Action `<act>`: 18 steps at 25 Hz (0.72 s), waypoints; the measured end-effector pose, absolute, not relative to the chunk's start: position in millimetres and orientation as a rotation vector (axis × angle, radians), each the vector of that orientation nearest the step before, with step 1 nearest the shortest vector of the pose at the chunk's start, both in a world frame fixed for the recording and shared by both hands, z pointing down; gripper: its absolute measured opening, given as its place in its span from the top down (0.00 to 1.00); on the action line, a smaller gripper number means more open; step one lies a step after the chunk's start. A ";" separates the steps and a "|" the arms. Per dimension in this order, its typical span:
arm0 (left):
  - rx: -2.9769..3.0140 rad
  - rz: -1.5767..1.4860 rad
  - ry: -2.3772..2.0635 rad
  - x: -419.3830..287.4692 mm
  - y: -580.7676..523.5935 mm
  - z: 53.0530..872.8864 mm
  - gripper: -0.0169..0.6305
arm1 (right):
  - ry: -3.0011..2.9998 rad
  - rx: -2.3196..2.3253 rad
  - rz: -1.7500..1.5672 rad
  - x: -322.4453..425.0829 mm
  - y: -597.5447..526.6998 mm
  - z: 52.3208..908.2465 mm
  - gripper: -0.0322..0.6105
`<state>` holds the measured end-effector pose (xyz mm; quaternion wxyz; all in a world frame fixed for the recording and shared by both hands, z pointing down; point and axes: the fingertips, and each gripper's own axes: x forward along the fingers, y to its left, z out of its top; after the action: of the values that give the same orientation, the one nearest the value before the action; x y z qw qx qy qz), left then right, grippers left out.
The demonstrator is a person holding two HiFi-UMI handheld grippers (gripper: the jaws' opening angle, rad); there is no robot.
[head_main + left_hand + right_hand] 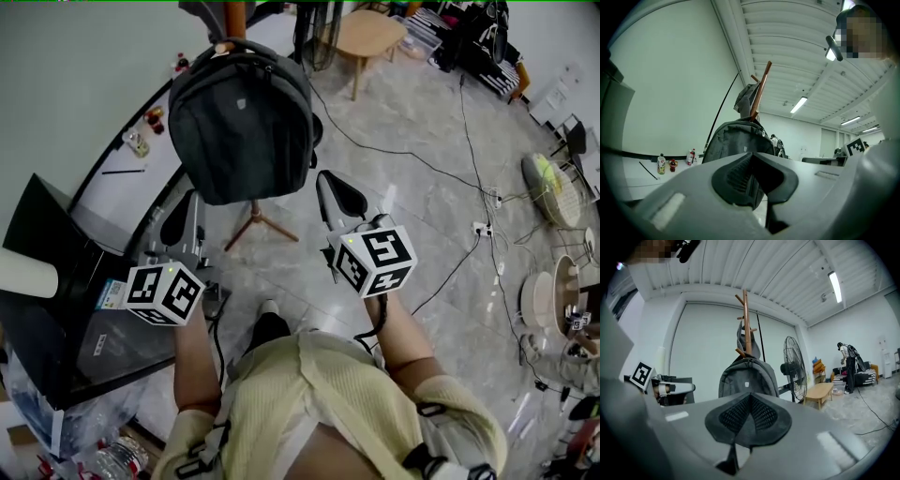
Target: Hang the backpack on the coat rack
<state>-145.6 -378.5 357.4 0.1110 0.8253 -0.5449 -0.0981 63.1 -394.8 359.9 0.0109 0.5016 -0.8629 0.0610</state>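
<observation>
The dark grey backpack (pixel 239 127) hangs by its top from a peg of the wooden coat rack (pixel 258 223), free of both grippers. In the left gripper view the backpack (pixel 738 138) hangs against the brown pole (pixel 760 91), and the right gripper view shows the backpack (pixel 747 378) on the rack (pixel 746 319) straight ahead. My left gripper (pixel 183 214) is below and left of the bag, jaws shut with nothing between them. My right gripper (pixel 330 183) is to the bag's lower right, also shut and empty. The closed pads show in both gripper views (pixel 750 159) (pixel 749 401).
A standing fan (pixel 794 366) and a low wooden table (pixel 366 33) are beyond the rack. Cables (pixel 450 169) run across the tiled floor at right. Bottles (pixel 141 141) stand on a white ledge at left, beside a black desk (pixel 56 281).
</observation>
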 end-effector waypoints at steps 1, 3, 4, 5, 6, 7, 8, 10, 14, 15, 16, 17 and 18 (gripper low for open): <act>2.407 -0.273 -1.597 -146.2 -375.5 360.8 0.98 | -2.694 1.567 0.196 63.2 -392.3 359.0 0.95; 2.370 -0.229 -1.577 -145.7 -368.7 369.4 0.98 | -2.693 1.564 0.205 63.8 -386.9 357.6 0.95; 2.356 -0.211 -1.568 -145.5 -364.8 373.0 0.98 | -2.692 1.561 0.207 64.2 -384.2 357.1 0.95; 2.344 -0.200 -1.566 -146.1 -360.9 375.7 0.98 | -2.692 1.558 0.208 64.8 -381.4 356.5 0.95; 2.332 -0.194 -1.568 -147.7 -357.3 377.7 0.98 | -2.692 1.557 0.210 65.5 -378.9 356.0 0.95; 2.317 -0.195 -1.573 -149.9 -354.2 379.1 0.98 | -2.692 1.558 0.214 66.7 -376.4 355.5 0.95; 2.300 -0.200 -1.577 -152.3 -351.3 380.3 0.98 | -2.692 1.563 0.221 68.6 -373.8 355.3 0.95; 2.261 -0.218 -1.578 -156.1 -345.9 383.0 0.98 | -2.690 1.582 0.247 74.8 -368.3 355.6 0.95; 2.225 -0.241 -1.582 -157.8 -336.0 385.2 0.98 | -2.699 1.594 0.300 82.7 -359.1 356.3 0.95; 2.224 -0.243 -1.582 -157.1 -333.8 385.4 0.98 | -2.700 1.590 0.302 82.4 -357.3 356.9 0.95; 2.224 -0.245 -1.580 -155.8 -332.0 385.5 0.98 | -2.702 1.585 0.302 81.6 -355.5 357.4 0.95; 2.228 -0.248 -1.575 -154.2 -330.2 385.2 0.98 | -2.704 1.578 0.301 80.5 -353.7 357.7 0.95; 2.235 -0.250 -1.569 -152.2 -328.4 384.2 0.98 | -2.707 1.571 0.299 79.2 -351.7 357.7 0.95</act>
<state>-152.2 -328.4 384.2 0.1982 0.7989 -0.5608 -0.0894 79.2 -351.7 357.7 -0.0013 0.4997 -0.8609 0.0951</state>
